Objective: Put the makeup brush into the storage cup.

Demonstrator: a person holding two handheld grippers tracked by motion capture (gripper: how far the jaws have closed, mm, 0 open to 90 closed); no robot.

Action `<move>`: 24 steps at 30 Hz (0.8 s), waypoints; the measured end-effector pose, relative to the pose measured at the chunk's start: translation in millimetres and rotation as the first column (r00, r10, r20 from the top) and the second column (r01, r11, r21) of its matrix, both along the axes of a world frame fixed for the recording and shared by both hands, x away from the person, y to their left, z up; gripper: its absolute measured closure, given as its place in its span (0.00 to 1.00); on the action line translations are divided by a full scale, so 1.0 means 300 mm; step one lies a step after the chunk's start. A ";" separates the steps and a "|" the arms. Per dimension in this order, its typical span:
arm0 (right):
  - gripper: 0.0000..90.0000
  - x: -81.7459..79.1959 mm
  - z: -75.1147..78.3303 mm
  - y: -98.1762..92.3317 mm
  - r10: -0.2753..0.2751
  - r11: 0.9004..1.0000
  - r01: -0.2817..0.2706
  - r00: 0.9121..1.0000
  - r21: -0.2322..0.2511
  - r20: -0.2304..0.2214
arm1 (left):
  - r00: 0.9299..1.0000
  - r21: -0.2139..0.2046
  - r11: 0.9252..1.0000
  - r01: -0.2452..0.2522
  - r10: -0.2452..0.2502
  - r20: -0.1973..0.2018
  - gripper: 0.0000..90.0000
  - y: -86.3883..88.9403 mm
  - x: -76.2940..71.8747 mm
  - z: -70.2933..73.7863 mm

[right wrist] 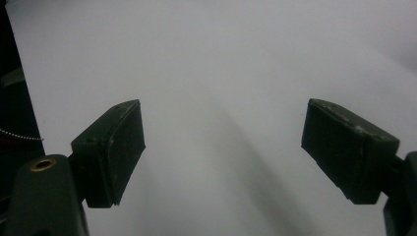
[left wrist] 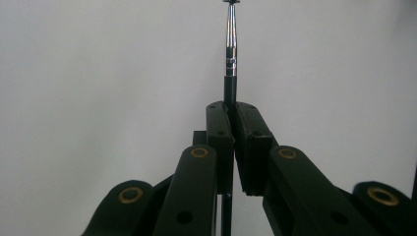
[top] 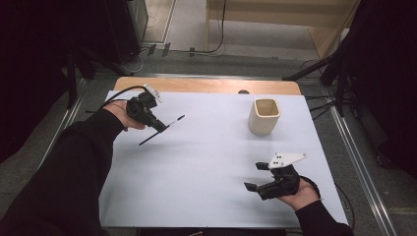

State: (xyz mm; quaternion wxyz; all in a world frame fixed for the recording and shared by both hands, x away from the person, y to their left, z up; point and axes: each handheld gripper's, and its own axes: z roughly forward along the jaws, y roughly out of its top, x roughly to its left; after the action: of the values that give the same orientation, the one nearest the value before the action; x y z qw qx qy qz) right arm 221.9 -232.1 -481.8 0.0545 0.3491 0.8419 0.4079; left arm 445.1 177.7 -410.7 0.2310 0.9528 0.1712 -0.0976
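A slim black brush with a chrome neck is pinched in my left gripper, which hovers over the left part of the white table cover. Its jaws press together on the handle, and the brush runs out ahead of them, its tail sticking out behind. A beige square cup stands upright at the back right, well apart from the brush tip. Near the front right my right gripper is held open, its pads wide apart with nothing between them.
A bare wooden strip edges the table at the back. Metal rails run along both sides, and dark stands and cables crowd the floor behind. The person's black sleeves come in from the bottom.
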 end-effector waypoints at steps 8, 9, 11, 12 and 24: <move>0.20 0.000 -0.001 0.004 0.005 1.000 -0.005 1.000 0.000 -0.002 | 0.995 -0.060 0.993 -0.101 0.100 -0.023 0.95 -0.012 -0.011 0.005; 0.20 0.000 -0.001 0.004 0.005 1.000 -0.005 1.000 0.001 -0.002 | 0.993 -0.076 0.990 -0.119 0.116 -0.038 0.95 -0.011 -0.012 0.005; 0.20 0.001 -0.001 0.004 0.004 1.000 -0.004 1.000 0.002 -0.003 | 0.990 -0.099 0.986 -0.134 0.130 -0.044 0.95 -0.008 -0.013 0.005; 0.20 0.001 -0.001 0.004 0.004 1.000 -0.004 1.000 0.003 -0.003 | 0.990 -0.112 0.984 -0.139 0.133 -0.054 0.95 -0.006 -0.015 0.002; 0.20 0.006 0.001 0.004 -0.029 0.999 0.030 0.999 0.035 -0.032 | 0.957 -0.192 0.938 -0.288 0.275 -0.095 0.95 0.018 -0.038 -0.006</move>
State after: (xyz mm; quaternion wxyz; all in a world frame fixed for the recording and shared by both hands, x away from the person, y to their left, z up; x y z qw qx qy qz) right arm 223.7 -231.0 -481.5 0.0412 0.3689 0.8298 0.4167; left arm 433.8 183.2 -412.5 0.3332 0.8860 0.3024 -0.1121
